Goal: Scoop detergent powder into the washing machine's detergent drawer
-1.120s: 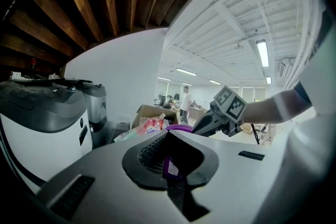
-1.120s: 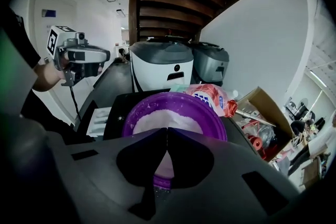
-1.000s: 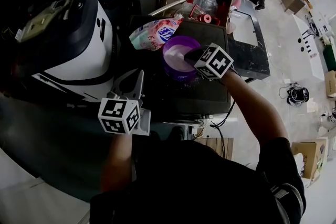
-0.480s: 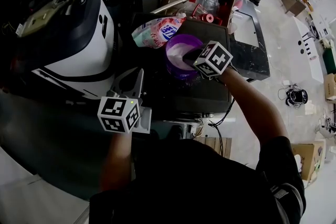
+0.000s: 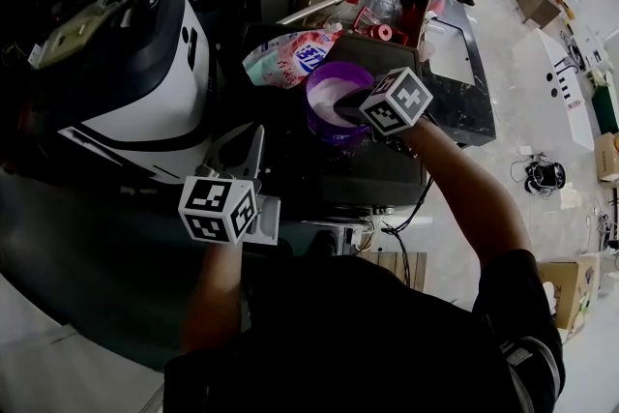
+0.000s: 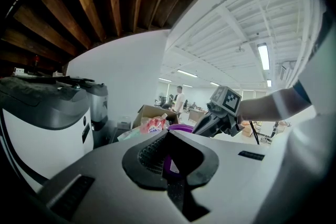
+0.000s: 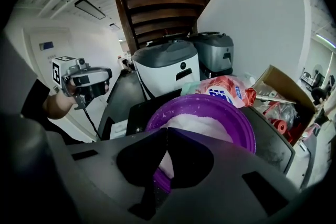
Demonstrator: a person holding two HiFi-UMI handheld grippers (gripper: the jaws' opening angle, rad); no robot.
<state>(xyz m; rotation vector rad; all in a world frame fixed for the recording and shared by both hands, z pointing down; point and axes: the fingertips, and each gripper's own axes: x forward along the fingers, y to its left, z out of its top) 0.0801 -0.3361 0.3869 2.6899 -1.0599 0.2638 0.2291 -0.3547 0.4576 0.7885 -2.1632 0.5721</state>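
1. Both jaw pairs pinched together, tips meeting; nothing id'd between.
2. Powder (image 7: pixel 202 123) in purple bowl (image 7: pixel 239 126): 12 o'clock off your R gripper (image 7: pixel 163 131), just under tips.
3. L gripper (image 6: pixel 167 135) well apart, at bowl's 7 o'clock in head view.

My person wears a dark top (image 5: pixel 358 343) with short sleeves. My left claw (image 6: pixel 168 136) is smooth pale grey, with black pads that have tiny ridges. My right claw (image 7: pixel 163 132) looks darker grey, with black pads too. The left cube (image 5: pixel 219 211) and right cube (image 5: pixel 397 102) are white with black square marks.
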